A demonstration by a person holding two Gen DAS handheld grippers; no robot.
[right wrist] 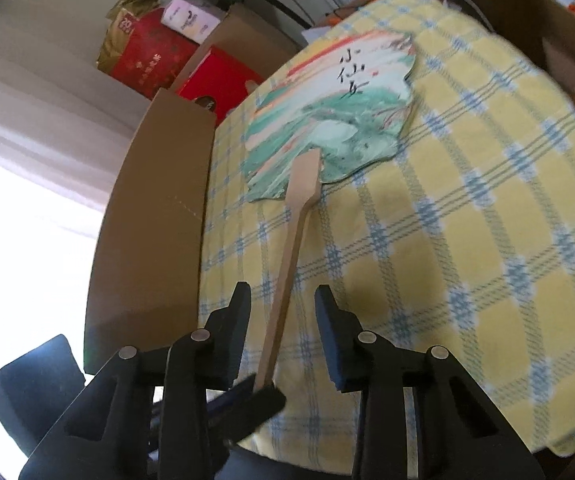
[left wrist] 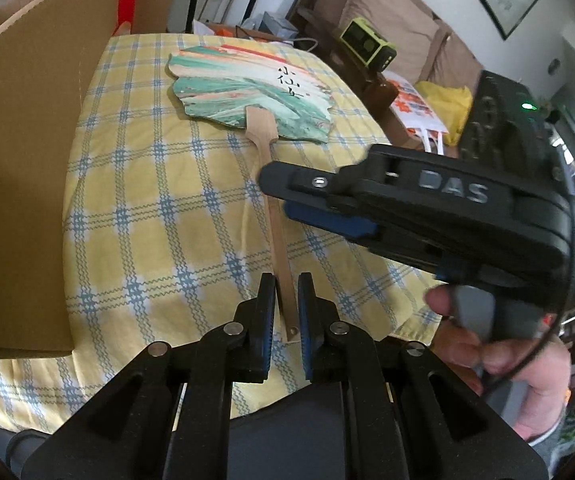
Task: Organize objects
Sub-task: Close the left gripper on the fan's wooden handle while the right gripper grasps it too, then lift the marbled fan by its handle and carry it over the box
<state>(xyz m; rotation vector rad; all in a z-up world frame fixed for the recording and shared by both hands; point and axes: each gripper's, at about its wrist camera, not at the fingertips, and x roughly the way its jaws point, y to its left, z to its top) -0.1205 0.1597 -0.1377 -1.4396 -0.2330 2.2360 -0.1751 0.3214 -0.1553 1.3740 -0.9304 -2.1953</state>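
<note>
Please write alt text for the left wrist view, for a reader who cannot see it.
The left gripper is shut on the wooden handle of a painted paper fan lying on a yellow checked tablecloth. The right gripper reaches in above the handle; a cardboard box stands left.

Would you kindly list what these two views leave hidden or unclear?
- Left wrist view: the right gripper covers part of the fan handle.
- Right wrist view: the handle's end disappears behind the left gripper.
- Both views: the cardboard box shows only its flap; contents hidden.
- The right gripper's fingertips are motion-blurred.
</note>
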